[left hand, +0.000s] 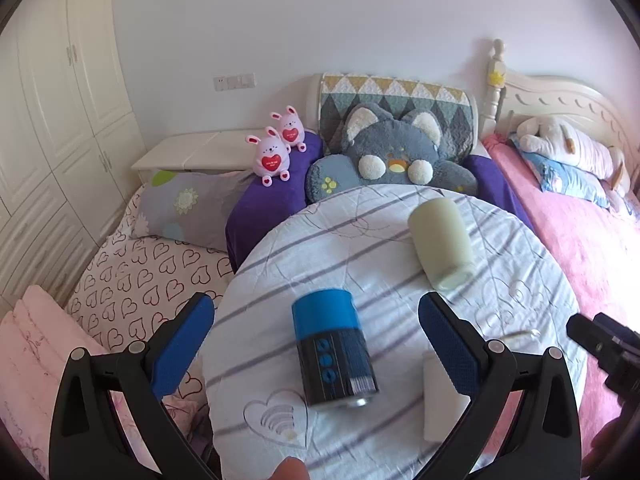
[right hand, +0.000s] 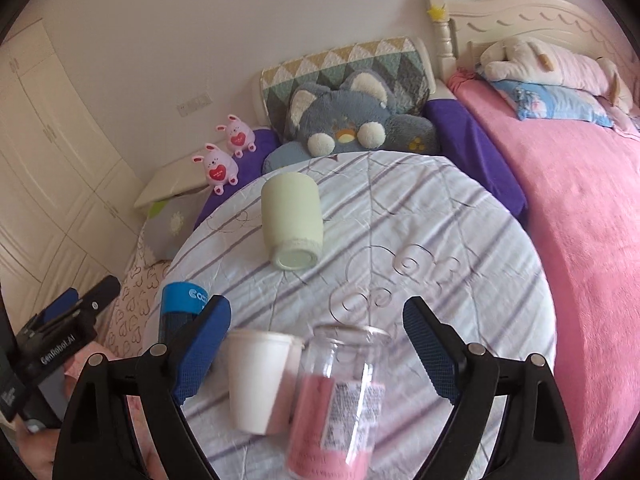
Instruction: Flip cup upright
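Bedroom; a round tabletop [left hand: 360,240] under striped cloth stands beside the beds. Four cups sit on it, apparently upside down or tipped: blue [left hand: 334,344], pale green [right hand: 291,222], white [right hand: 260,380], clear [right hand: 340,396]. Left gripper [left hand: 316,344] spread around the blue cup; right gripper [right hand: 316,354] spread, empty. Approach stage; next, close and invert.

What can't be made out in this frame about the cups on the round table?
- Blue and black cup: motion-blurred in the left wrist view; its lower half sits behind a gripper finger in the right wrist view.
- Clear cup: blurred in the right wrist view, so its label is unreadable.
- White cup: a left gripper finger hides most of it in the left wrist view.
- Pale green cup: its mouth faces away in both views.
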{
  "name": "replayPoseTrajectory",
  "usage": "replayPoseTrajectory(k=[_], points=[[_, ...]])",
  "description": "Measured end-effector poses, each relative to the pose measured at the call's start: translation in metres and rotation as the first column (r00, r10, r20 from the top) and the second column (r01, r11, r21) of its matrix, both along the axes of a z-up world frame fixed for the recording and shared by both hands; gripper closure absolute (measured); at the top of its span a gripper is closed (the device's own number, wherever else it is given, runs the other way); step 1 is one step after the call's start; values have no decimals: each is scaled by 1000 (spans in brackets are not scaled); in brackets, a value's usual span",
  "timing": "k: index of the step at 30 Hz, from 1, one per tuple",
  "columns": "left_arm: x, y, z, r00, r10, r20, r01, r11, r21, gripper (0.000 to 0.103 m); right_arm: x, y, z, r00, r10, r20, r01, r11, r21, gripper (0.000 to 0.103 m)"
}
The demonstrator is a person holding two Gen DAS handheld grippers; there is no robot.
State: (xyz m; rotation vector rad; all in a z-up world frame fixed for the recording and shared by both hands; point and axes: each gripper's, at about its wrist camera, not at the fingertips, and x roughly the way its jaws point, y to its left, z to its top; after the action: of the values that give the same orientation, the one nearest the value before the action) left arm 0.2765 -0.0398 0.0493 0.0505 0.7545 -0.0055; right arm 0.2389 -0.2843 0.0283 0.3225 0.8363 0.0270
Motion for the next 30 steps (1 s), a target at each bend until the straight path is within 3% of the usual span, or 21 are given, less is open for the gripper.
replayPoseTrajectory(k=[8,30], points=[[-33,-16,3,1000,-15,7,14,1000,24,0,-43,4,-3,1000,-21,22,23,997,-76,14],[-70,-25,8,999,-41,12,41,999,22,0,-77,3,-5,999,-16,39,17,999,-29,14]])
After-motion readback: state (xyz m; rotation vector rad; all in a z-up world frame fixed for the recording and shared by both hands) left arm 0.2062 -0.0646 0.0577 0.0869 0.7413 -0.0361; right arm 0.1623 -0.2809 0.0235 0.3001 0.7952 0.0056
